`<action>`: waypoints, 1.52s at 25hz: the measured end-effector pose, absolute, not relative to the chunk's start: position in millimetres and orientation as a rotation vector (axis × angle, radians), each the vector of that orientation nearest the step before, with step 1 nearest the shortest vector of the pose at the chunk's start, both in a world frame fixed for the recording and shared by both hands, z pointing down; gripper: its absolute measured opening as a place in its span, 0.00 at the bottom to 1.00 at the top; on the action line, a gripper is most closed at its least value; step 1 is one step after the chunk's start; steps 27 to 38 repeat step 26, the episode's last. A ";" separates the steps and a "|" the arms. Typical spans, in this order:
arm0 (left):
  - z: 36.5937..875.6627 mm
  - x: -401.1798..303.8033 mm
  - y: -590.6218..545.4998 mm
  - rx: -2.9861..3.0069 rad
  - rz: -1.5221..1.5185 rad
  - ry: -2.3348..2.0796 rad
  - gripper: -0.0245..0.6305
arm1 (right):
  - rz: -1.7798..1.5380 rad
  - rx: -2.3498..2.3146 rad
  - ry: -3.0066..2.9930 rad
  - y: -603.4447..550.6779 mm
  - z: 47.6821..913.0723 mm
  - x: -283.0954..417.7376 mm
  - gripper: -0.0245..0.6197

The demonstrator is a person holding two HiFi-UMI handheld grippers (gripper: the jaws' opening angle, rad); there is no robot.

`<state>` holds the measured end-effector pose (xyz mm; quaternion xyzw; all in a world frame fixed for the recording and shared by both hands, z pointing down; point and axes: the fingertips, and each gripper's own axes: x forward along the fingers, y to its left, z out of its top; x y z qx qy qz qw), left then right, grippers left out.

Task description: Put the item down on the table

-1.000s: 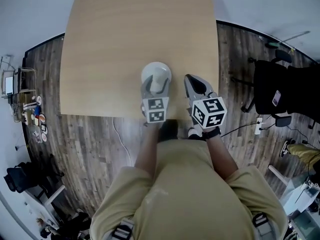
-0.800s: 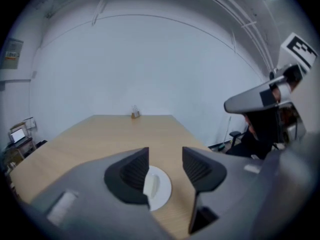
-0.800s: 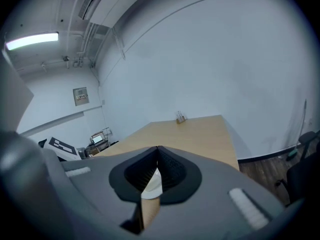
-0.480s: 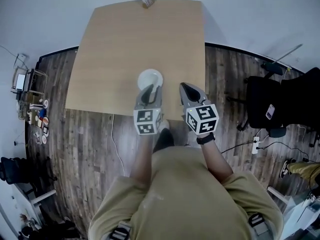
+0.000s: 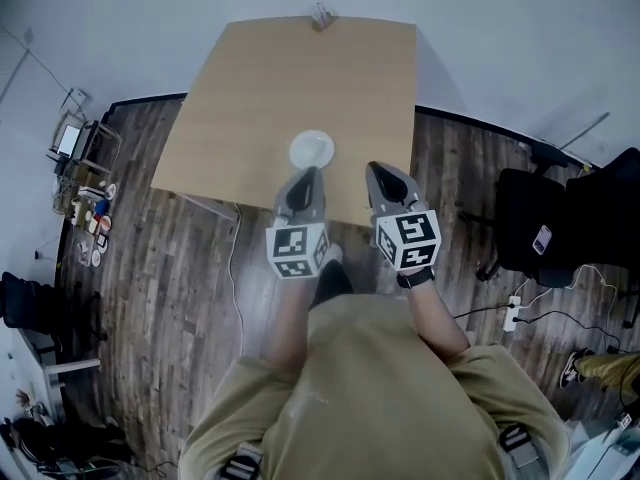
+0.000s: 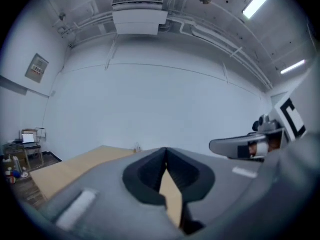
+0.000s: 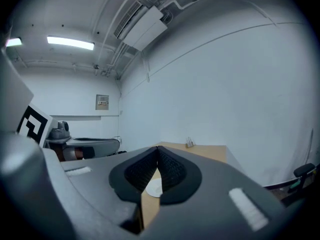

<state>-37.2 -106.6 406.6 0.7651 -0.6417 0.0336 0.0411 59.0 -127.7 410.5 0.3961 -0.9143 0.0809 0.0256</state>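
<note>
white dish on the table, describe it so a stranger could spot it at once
Find the big light wooden table. Near its front edge, just beyond the left gripper, sits a round white dish. The only other thing on the tabletop is a small object at the far edge.

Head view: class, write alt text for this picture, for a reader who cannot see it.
Seen from above, a white dish sits near the front edge of a wooden table. The left gripper and right gripper hover just on the person's side of it, both shut and empty.
</note>
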 end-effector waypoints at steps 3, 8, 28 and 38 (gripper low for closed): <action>381.3 -32.8 -76.1 2.360 0.026 -2.029 0.04 | 0.205 1.211 -2.844 -104.9 401.0 62.1 0.05; 362.9 -29.9 -36.1 2.348 -0.033 -2.119 0.04 | 0.104 1.195 -2.863 -70.7 390.2 71.0 0.05; 390.2 -22.3 -8.2 2.275 0.047 -2.146 0.04 | 0.043 1.185 -2.878 -52.2 394.5 89.6 0.05; 390.2 -22.3 -8.2 2.275 0.047 -2.146 0.04 | 0.043 1.185 -2.878 -52.2 394.5 89.6 0.05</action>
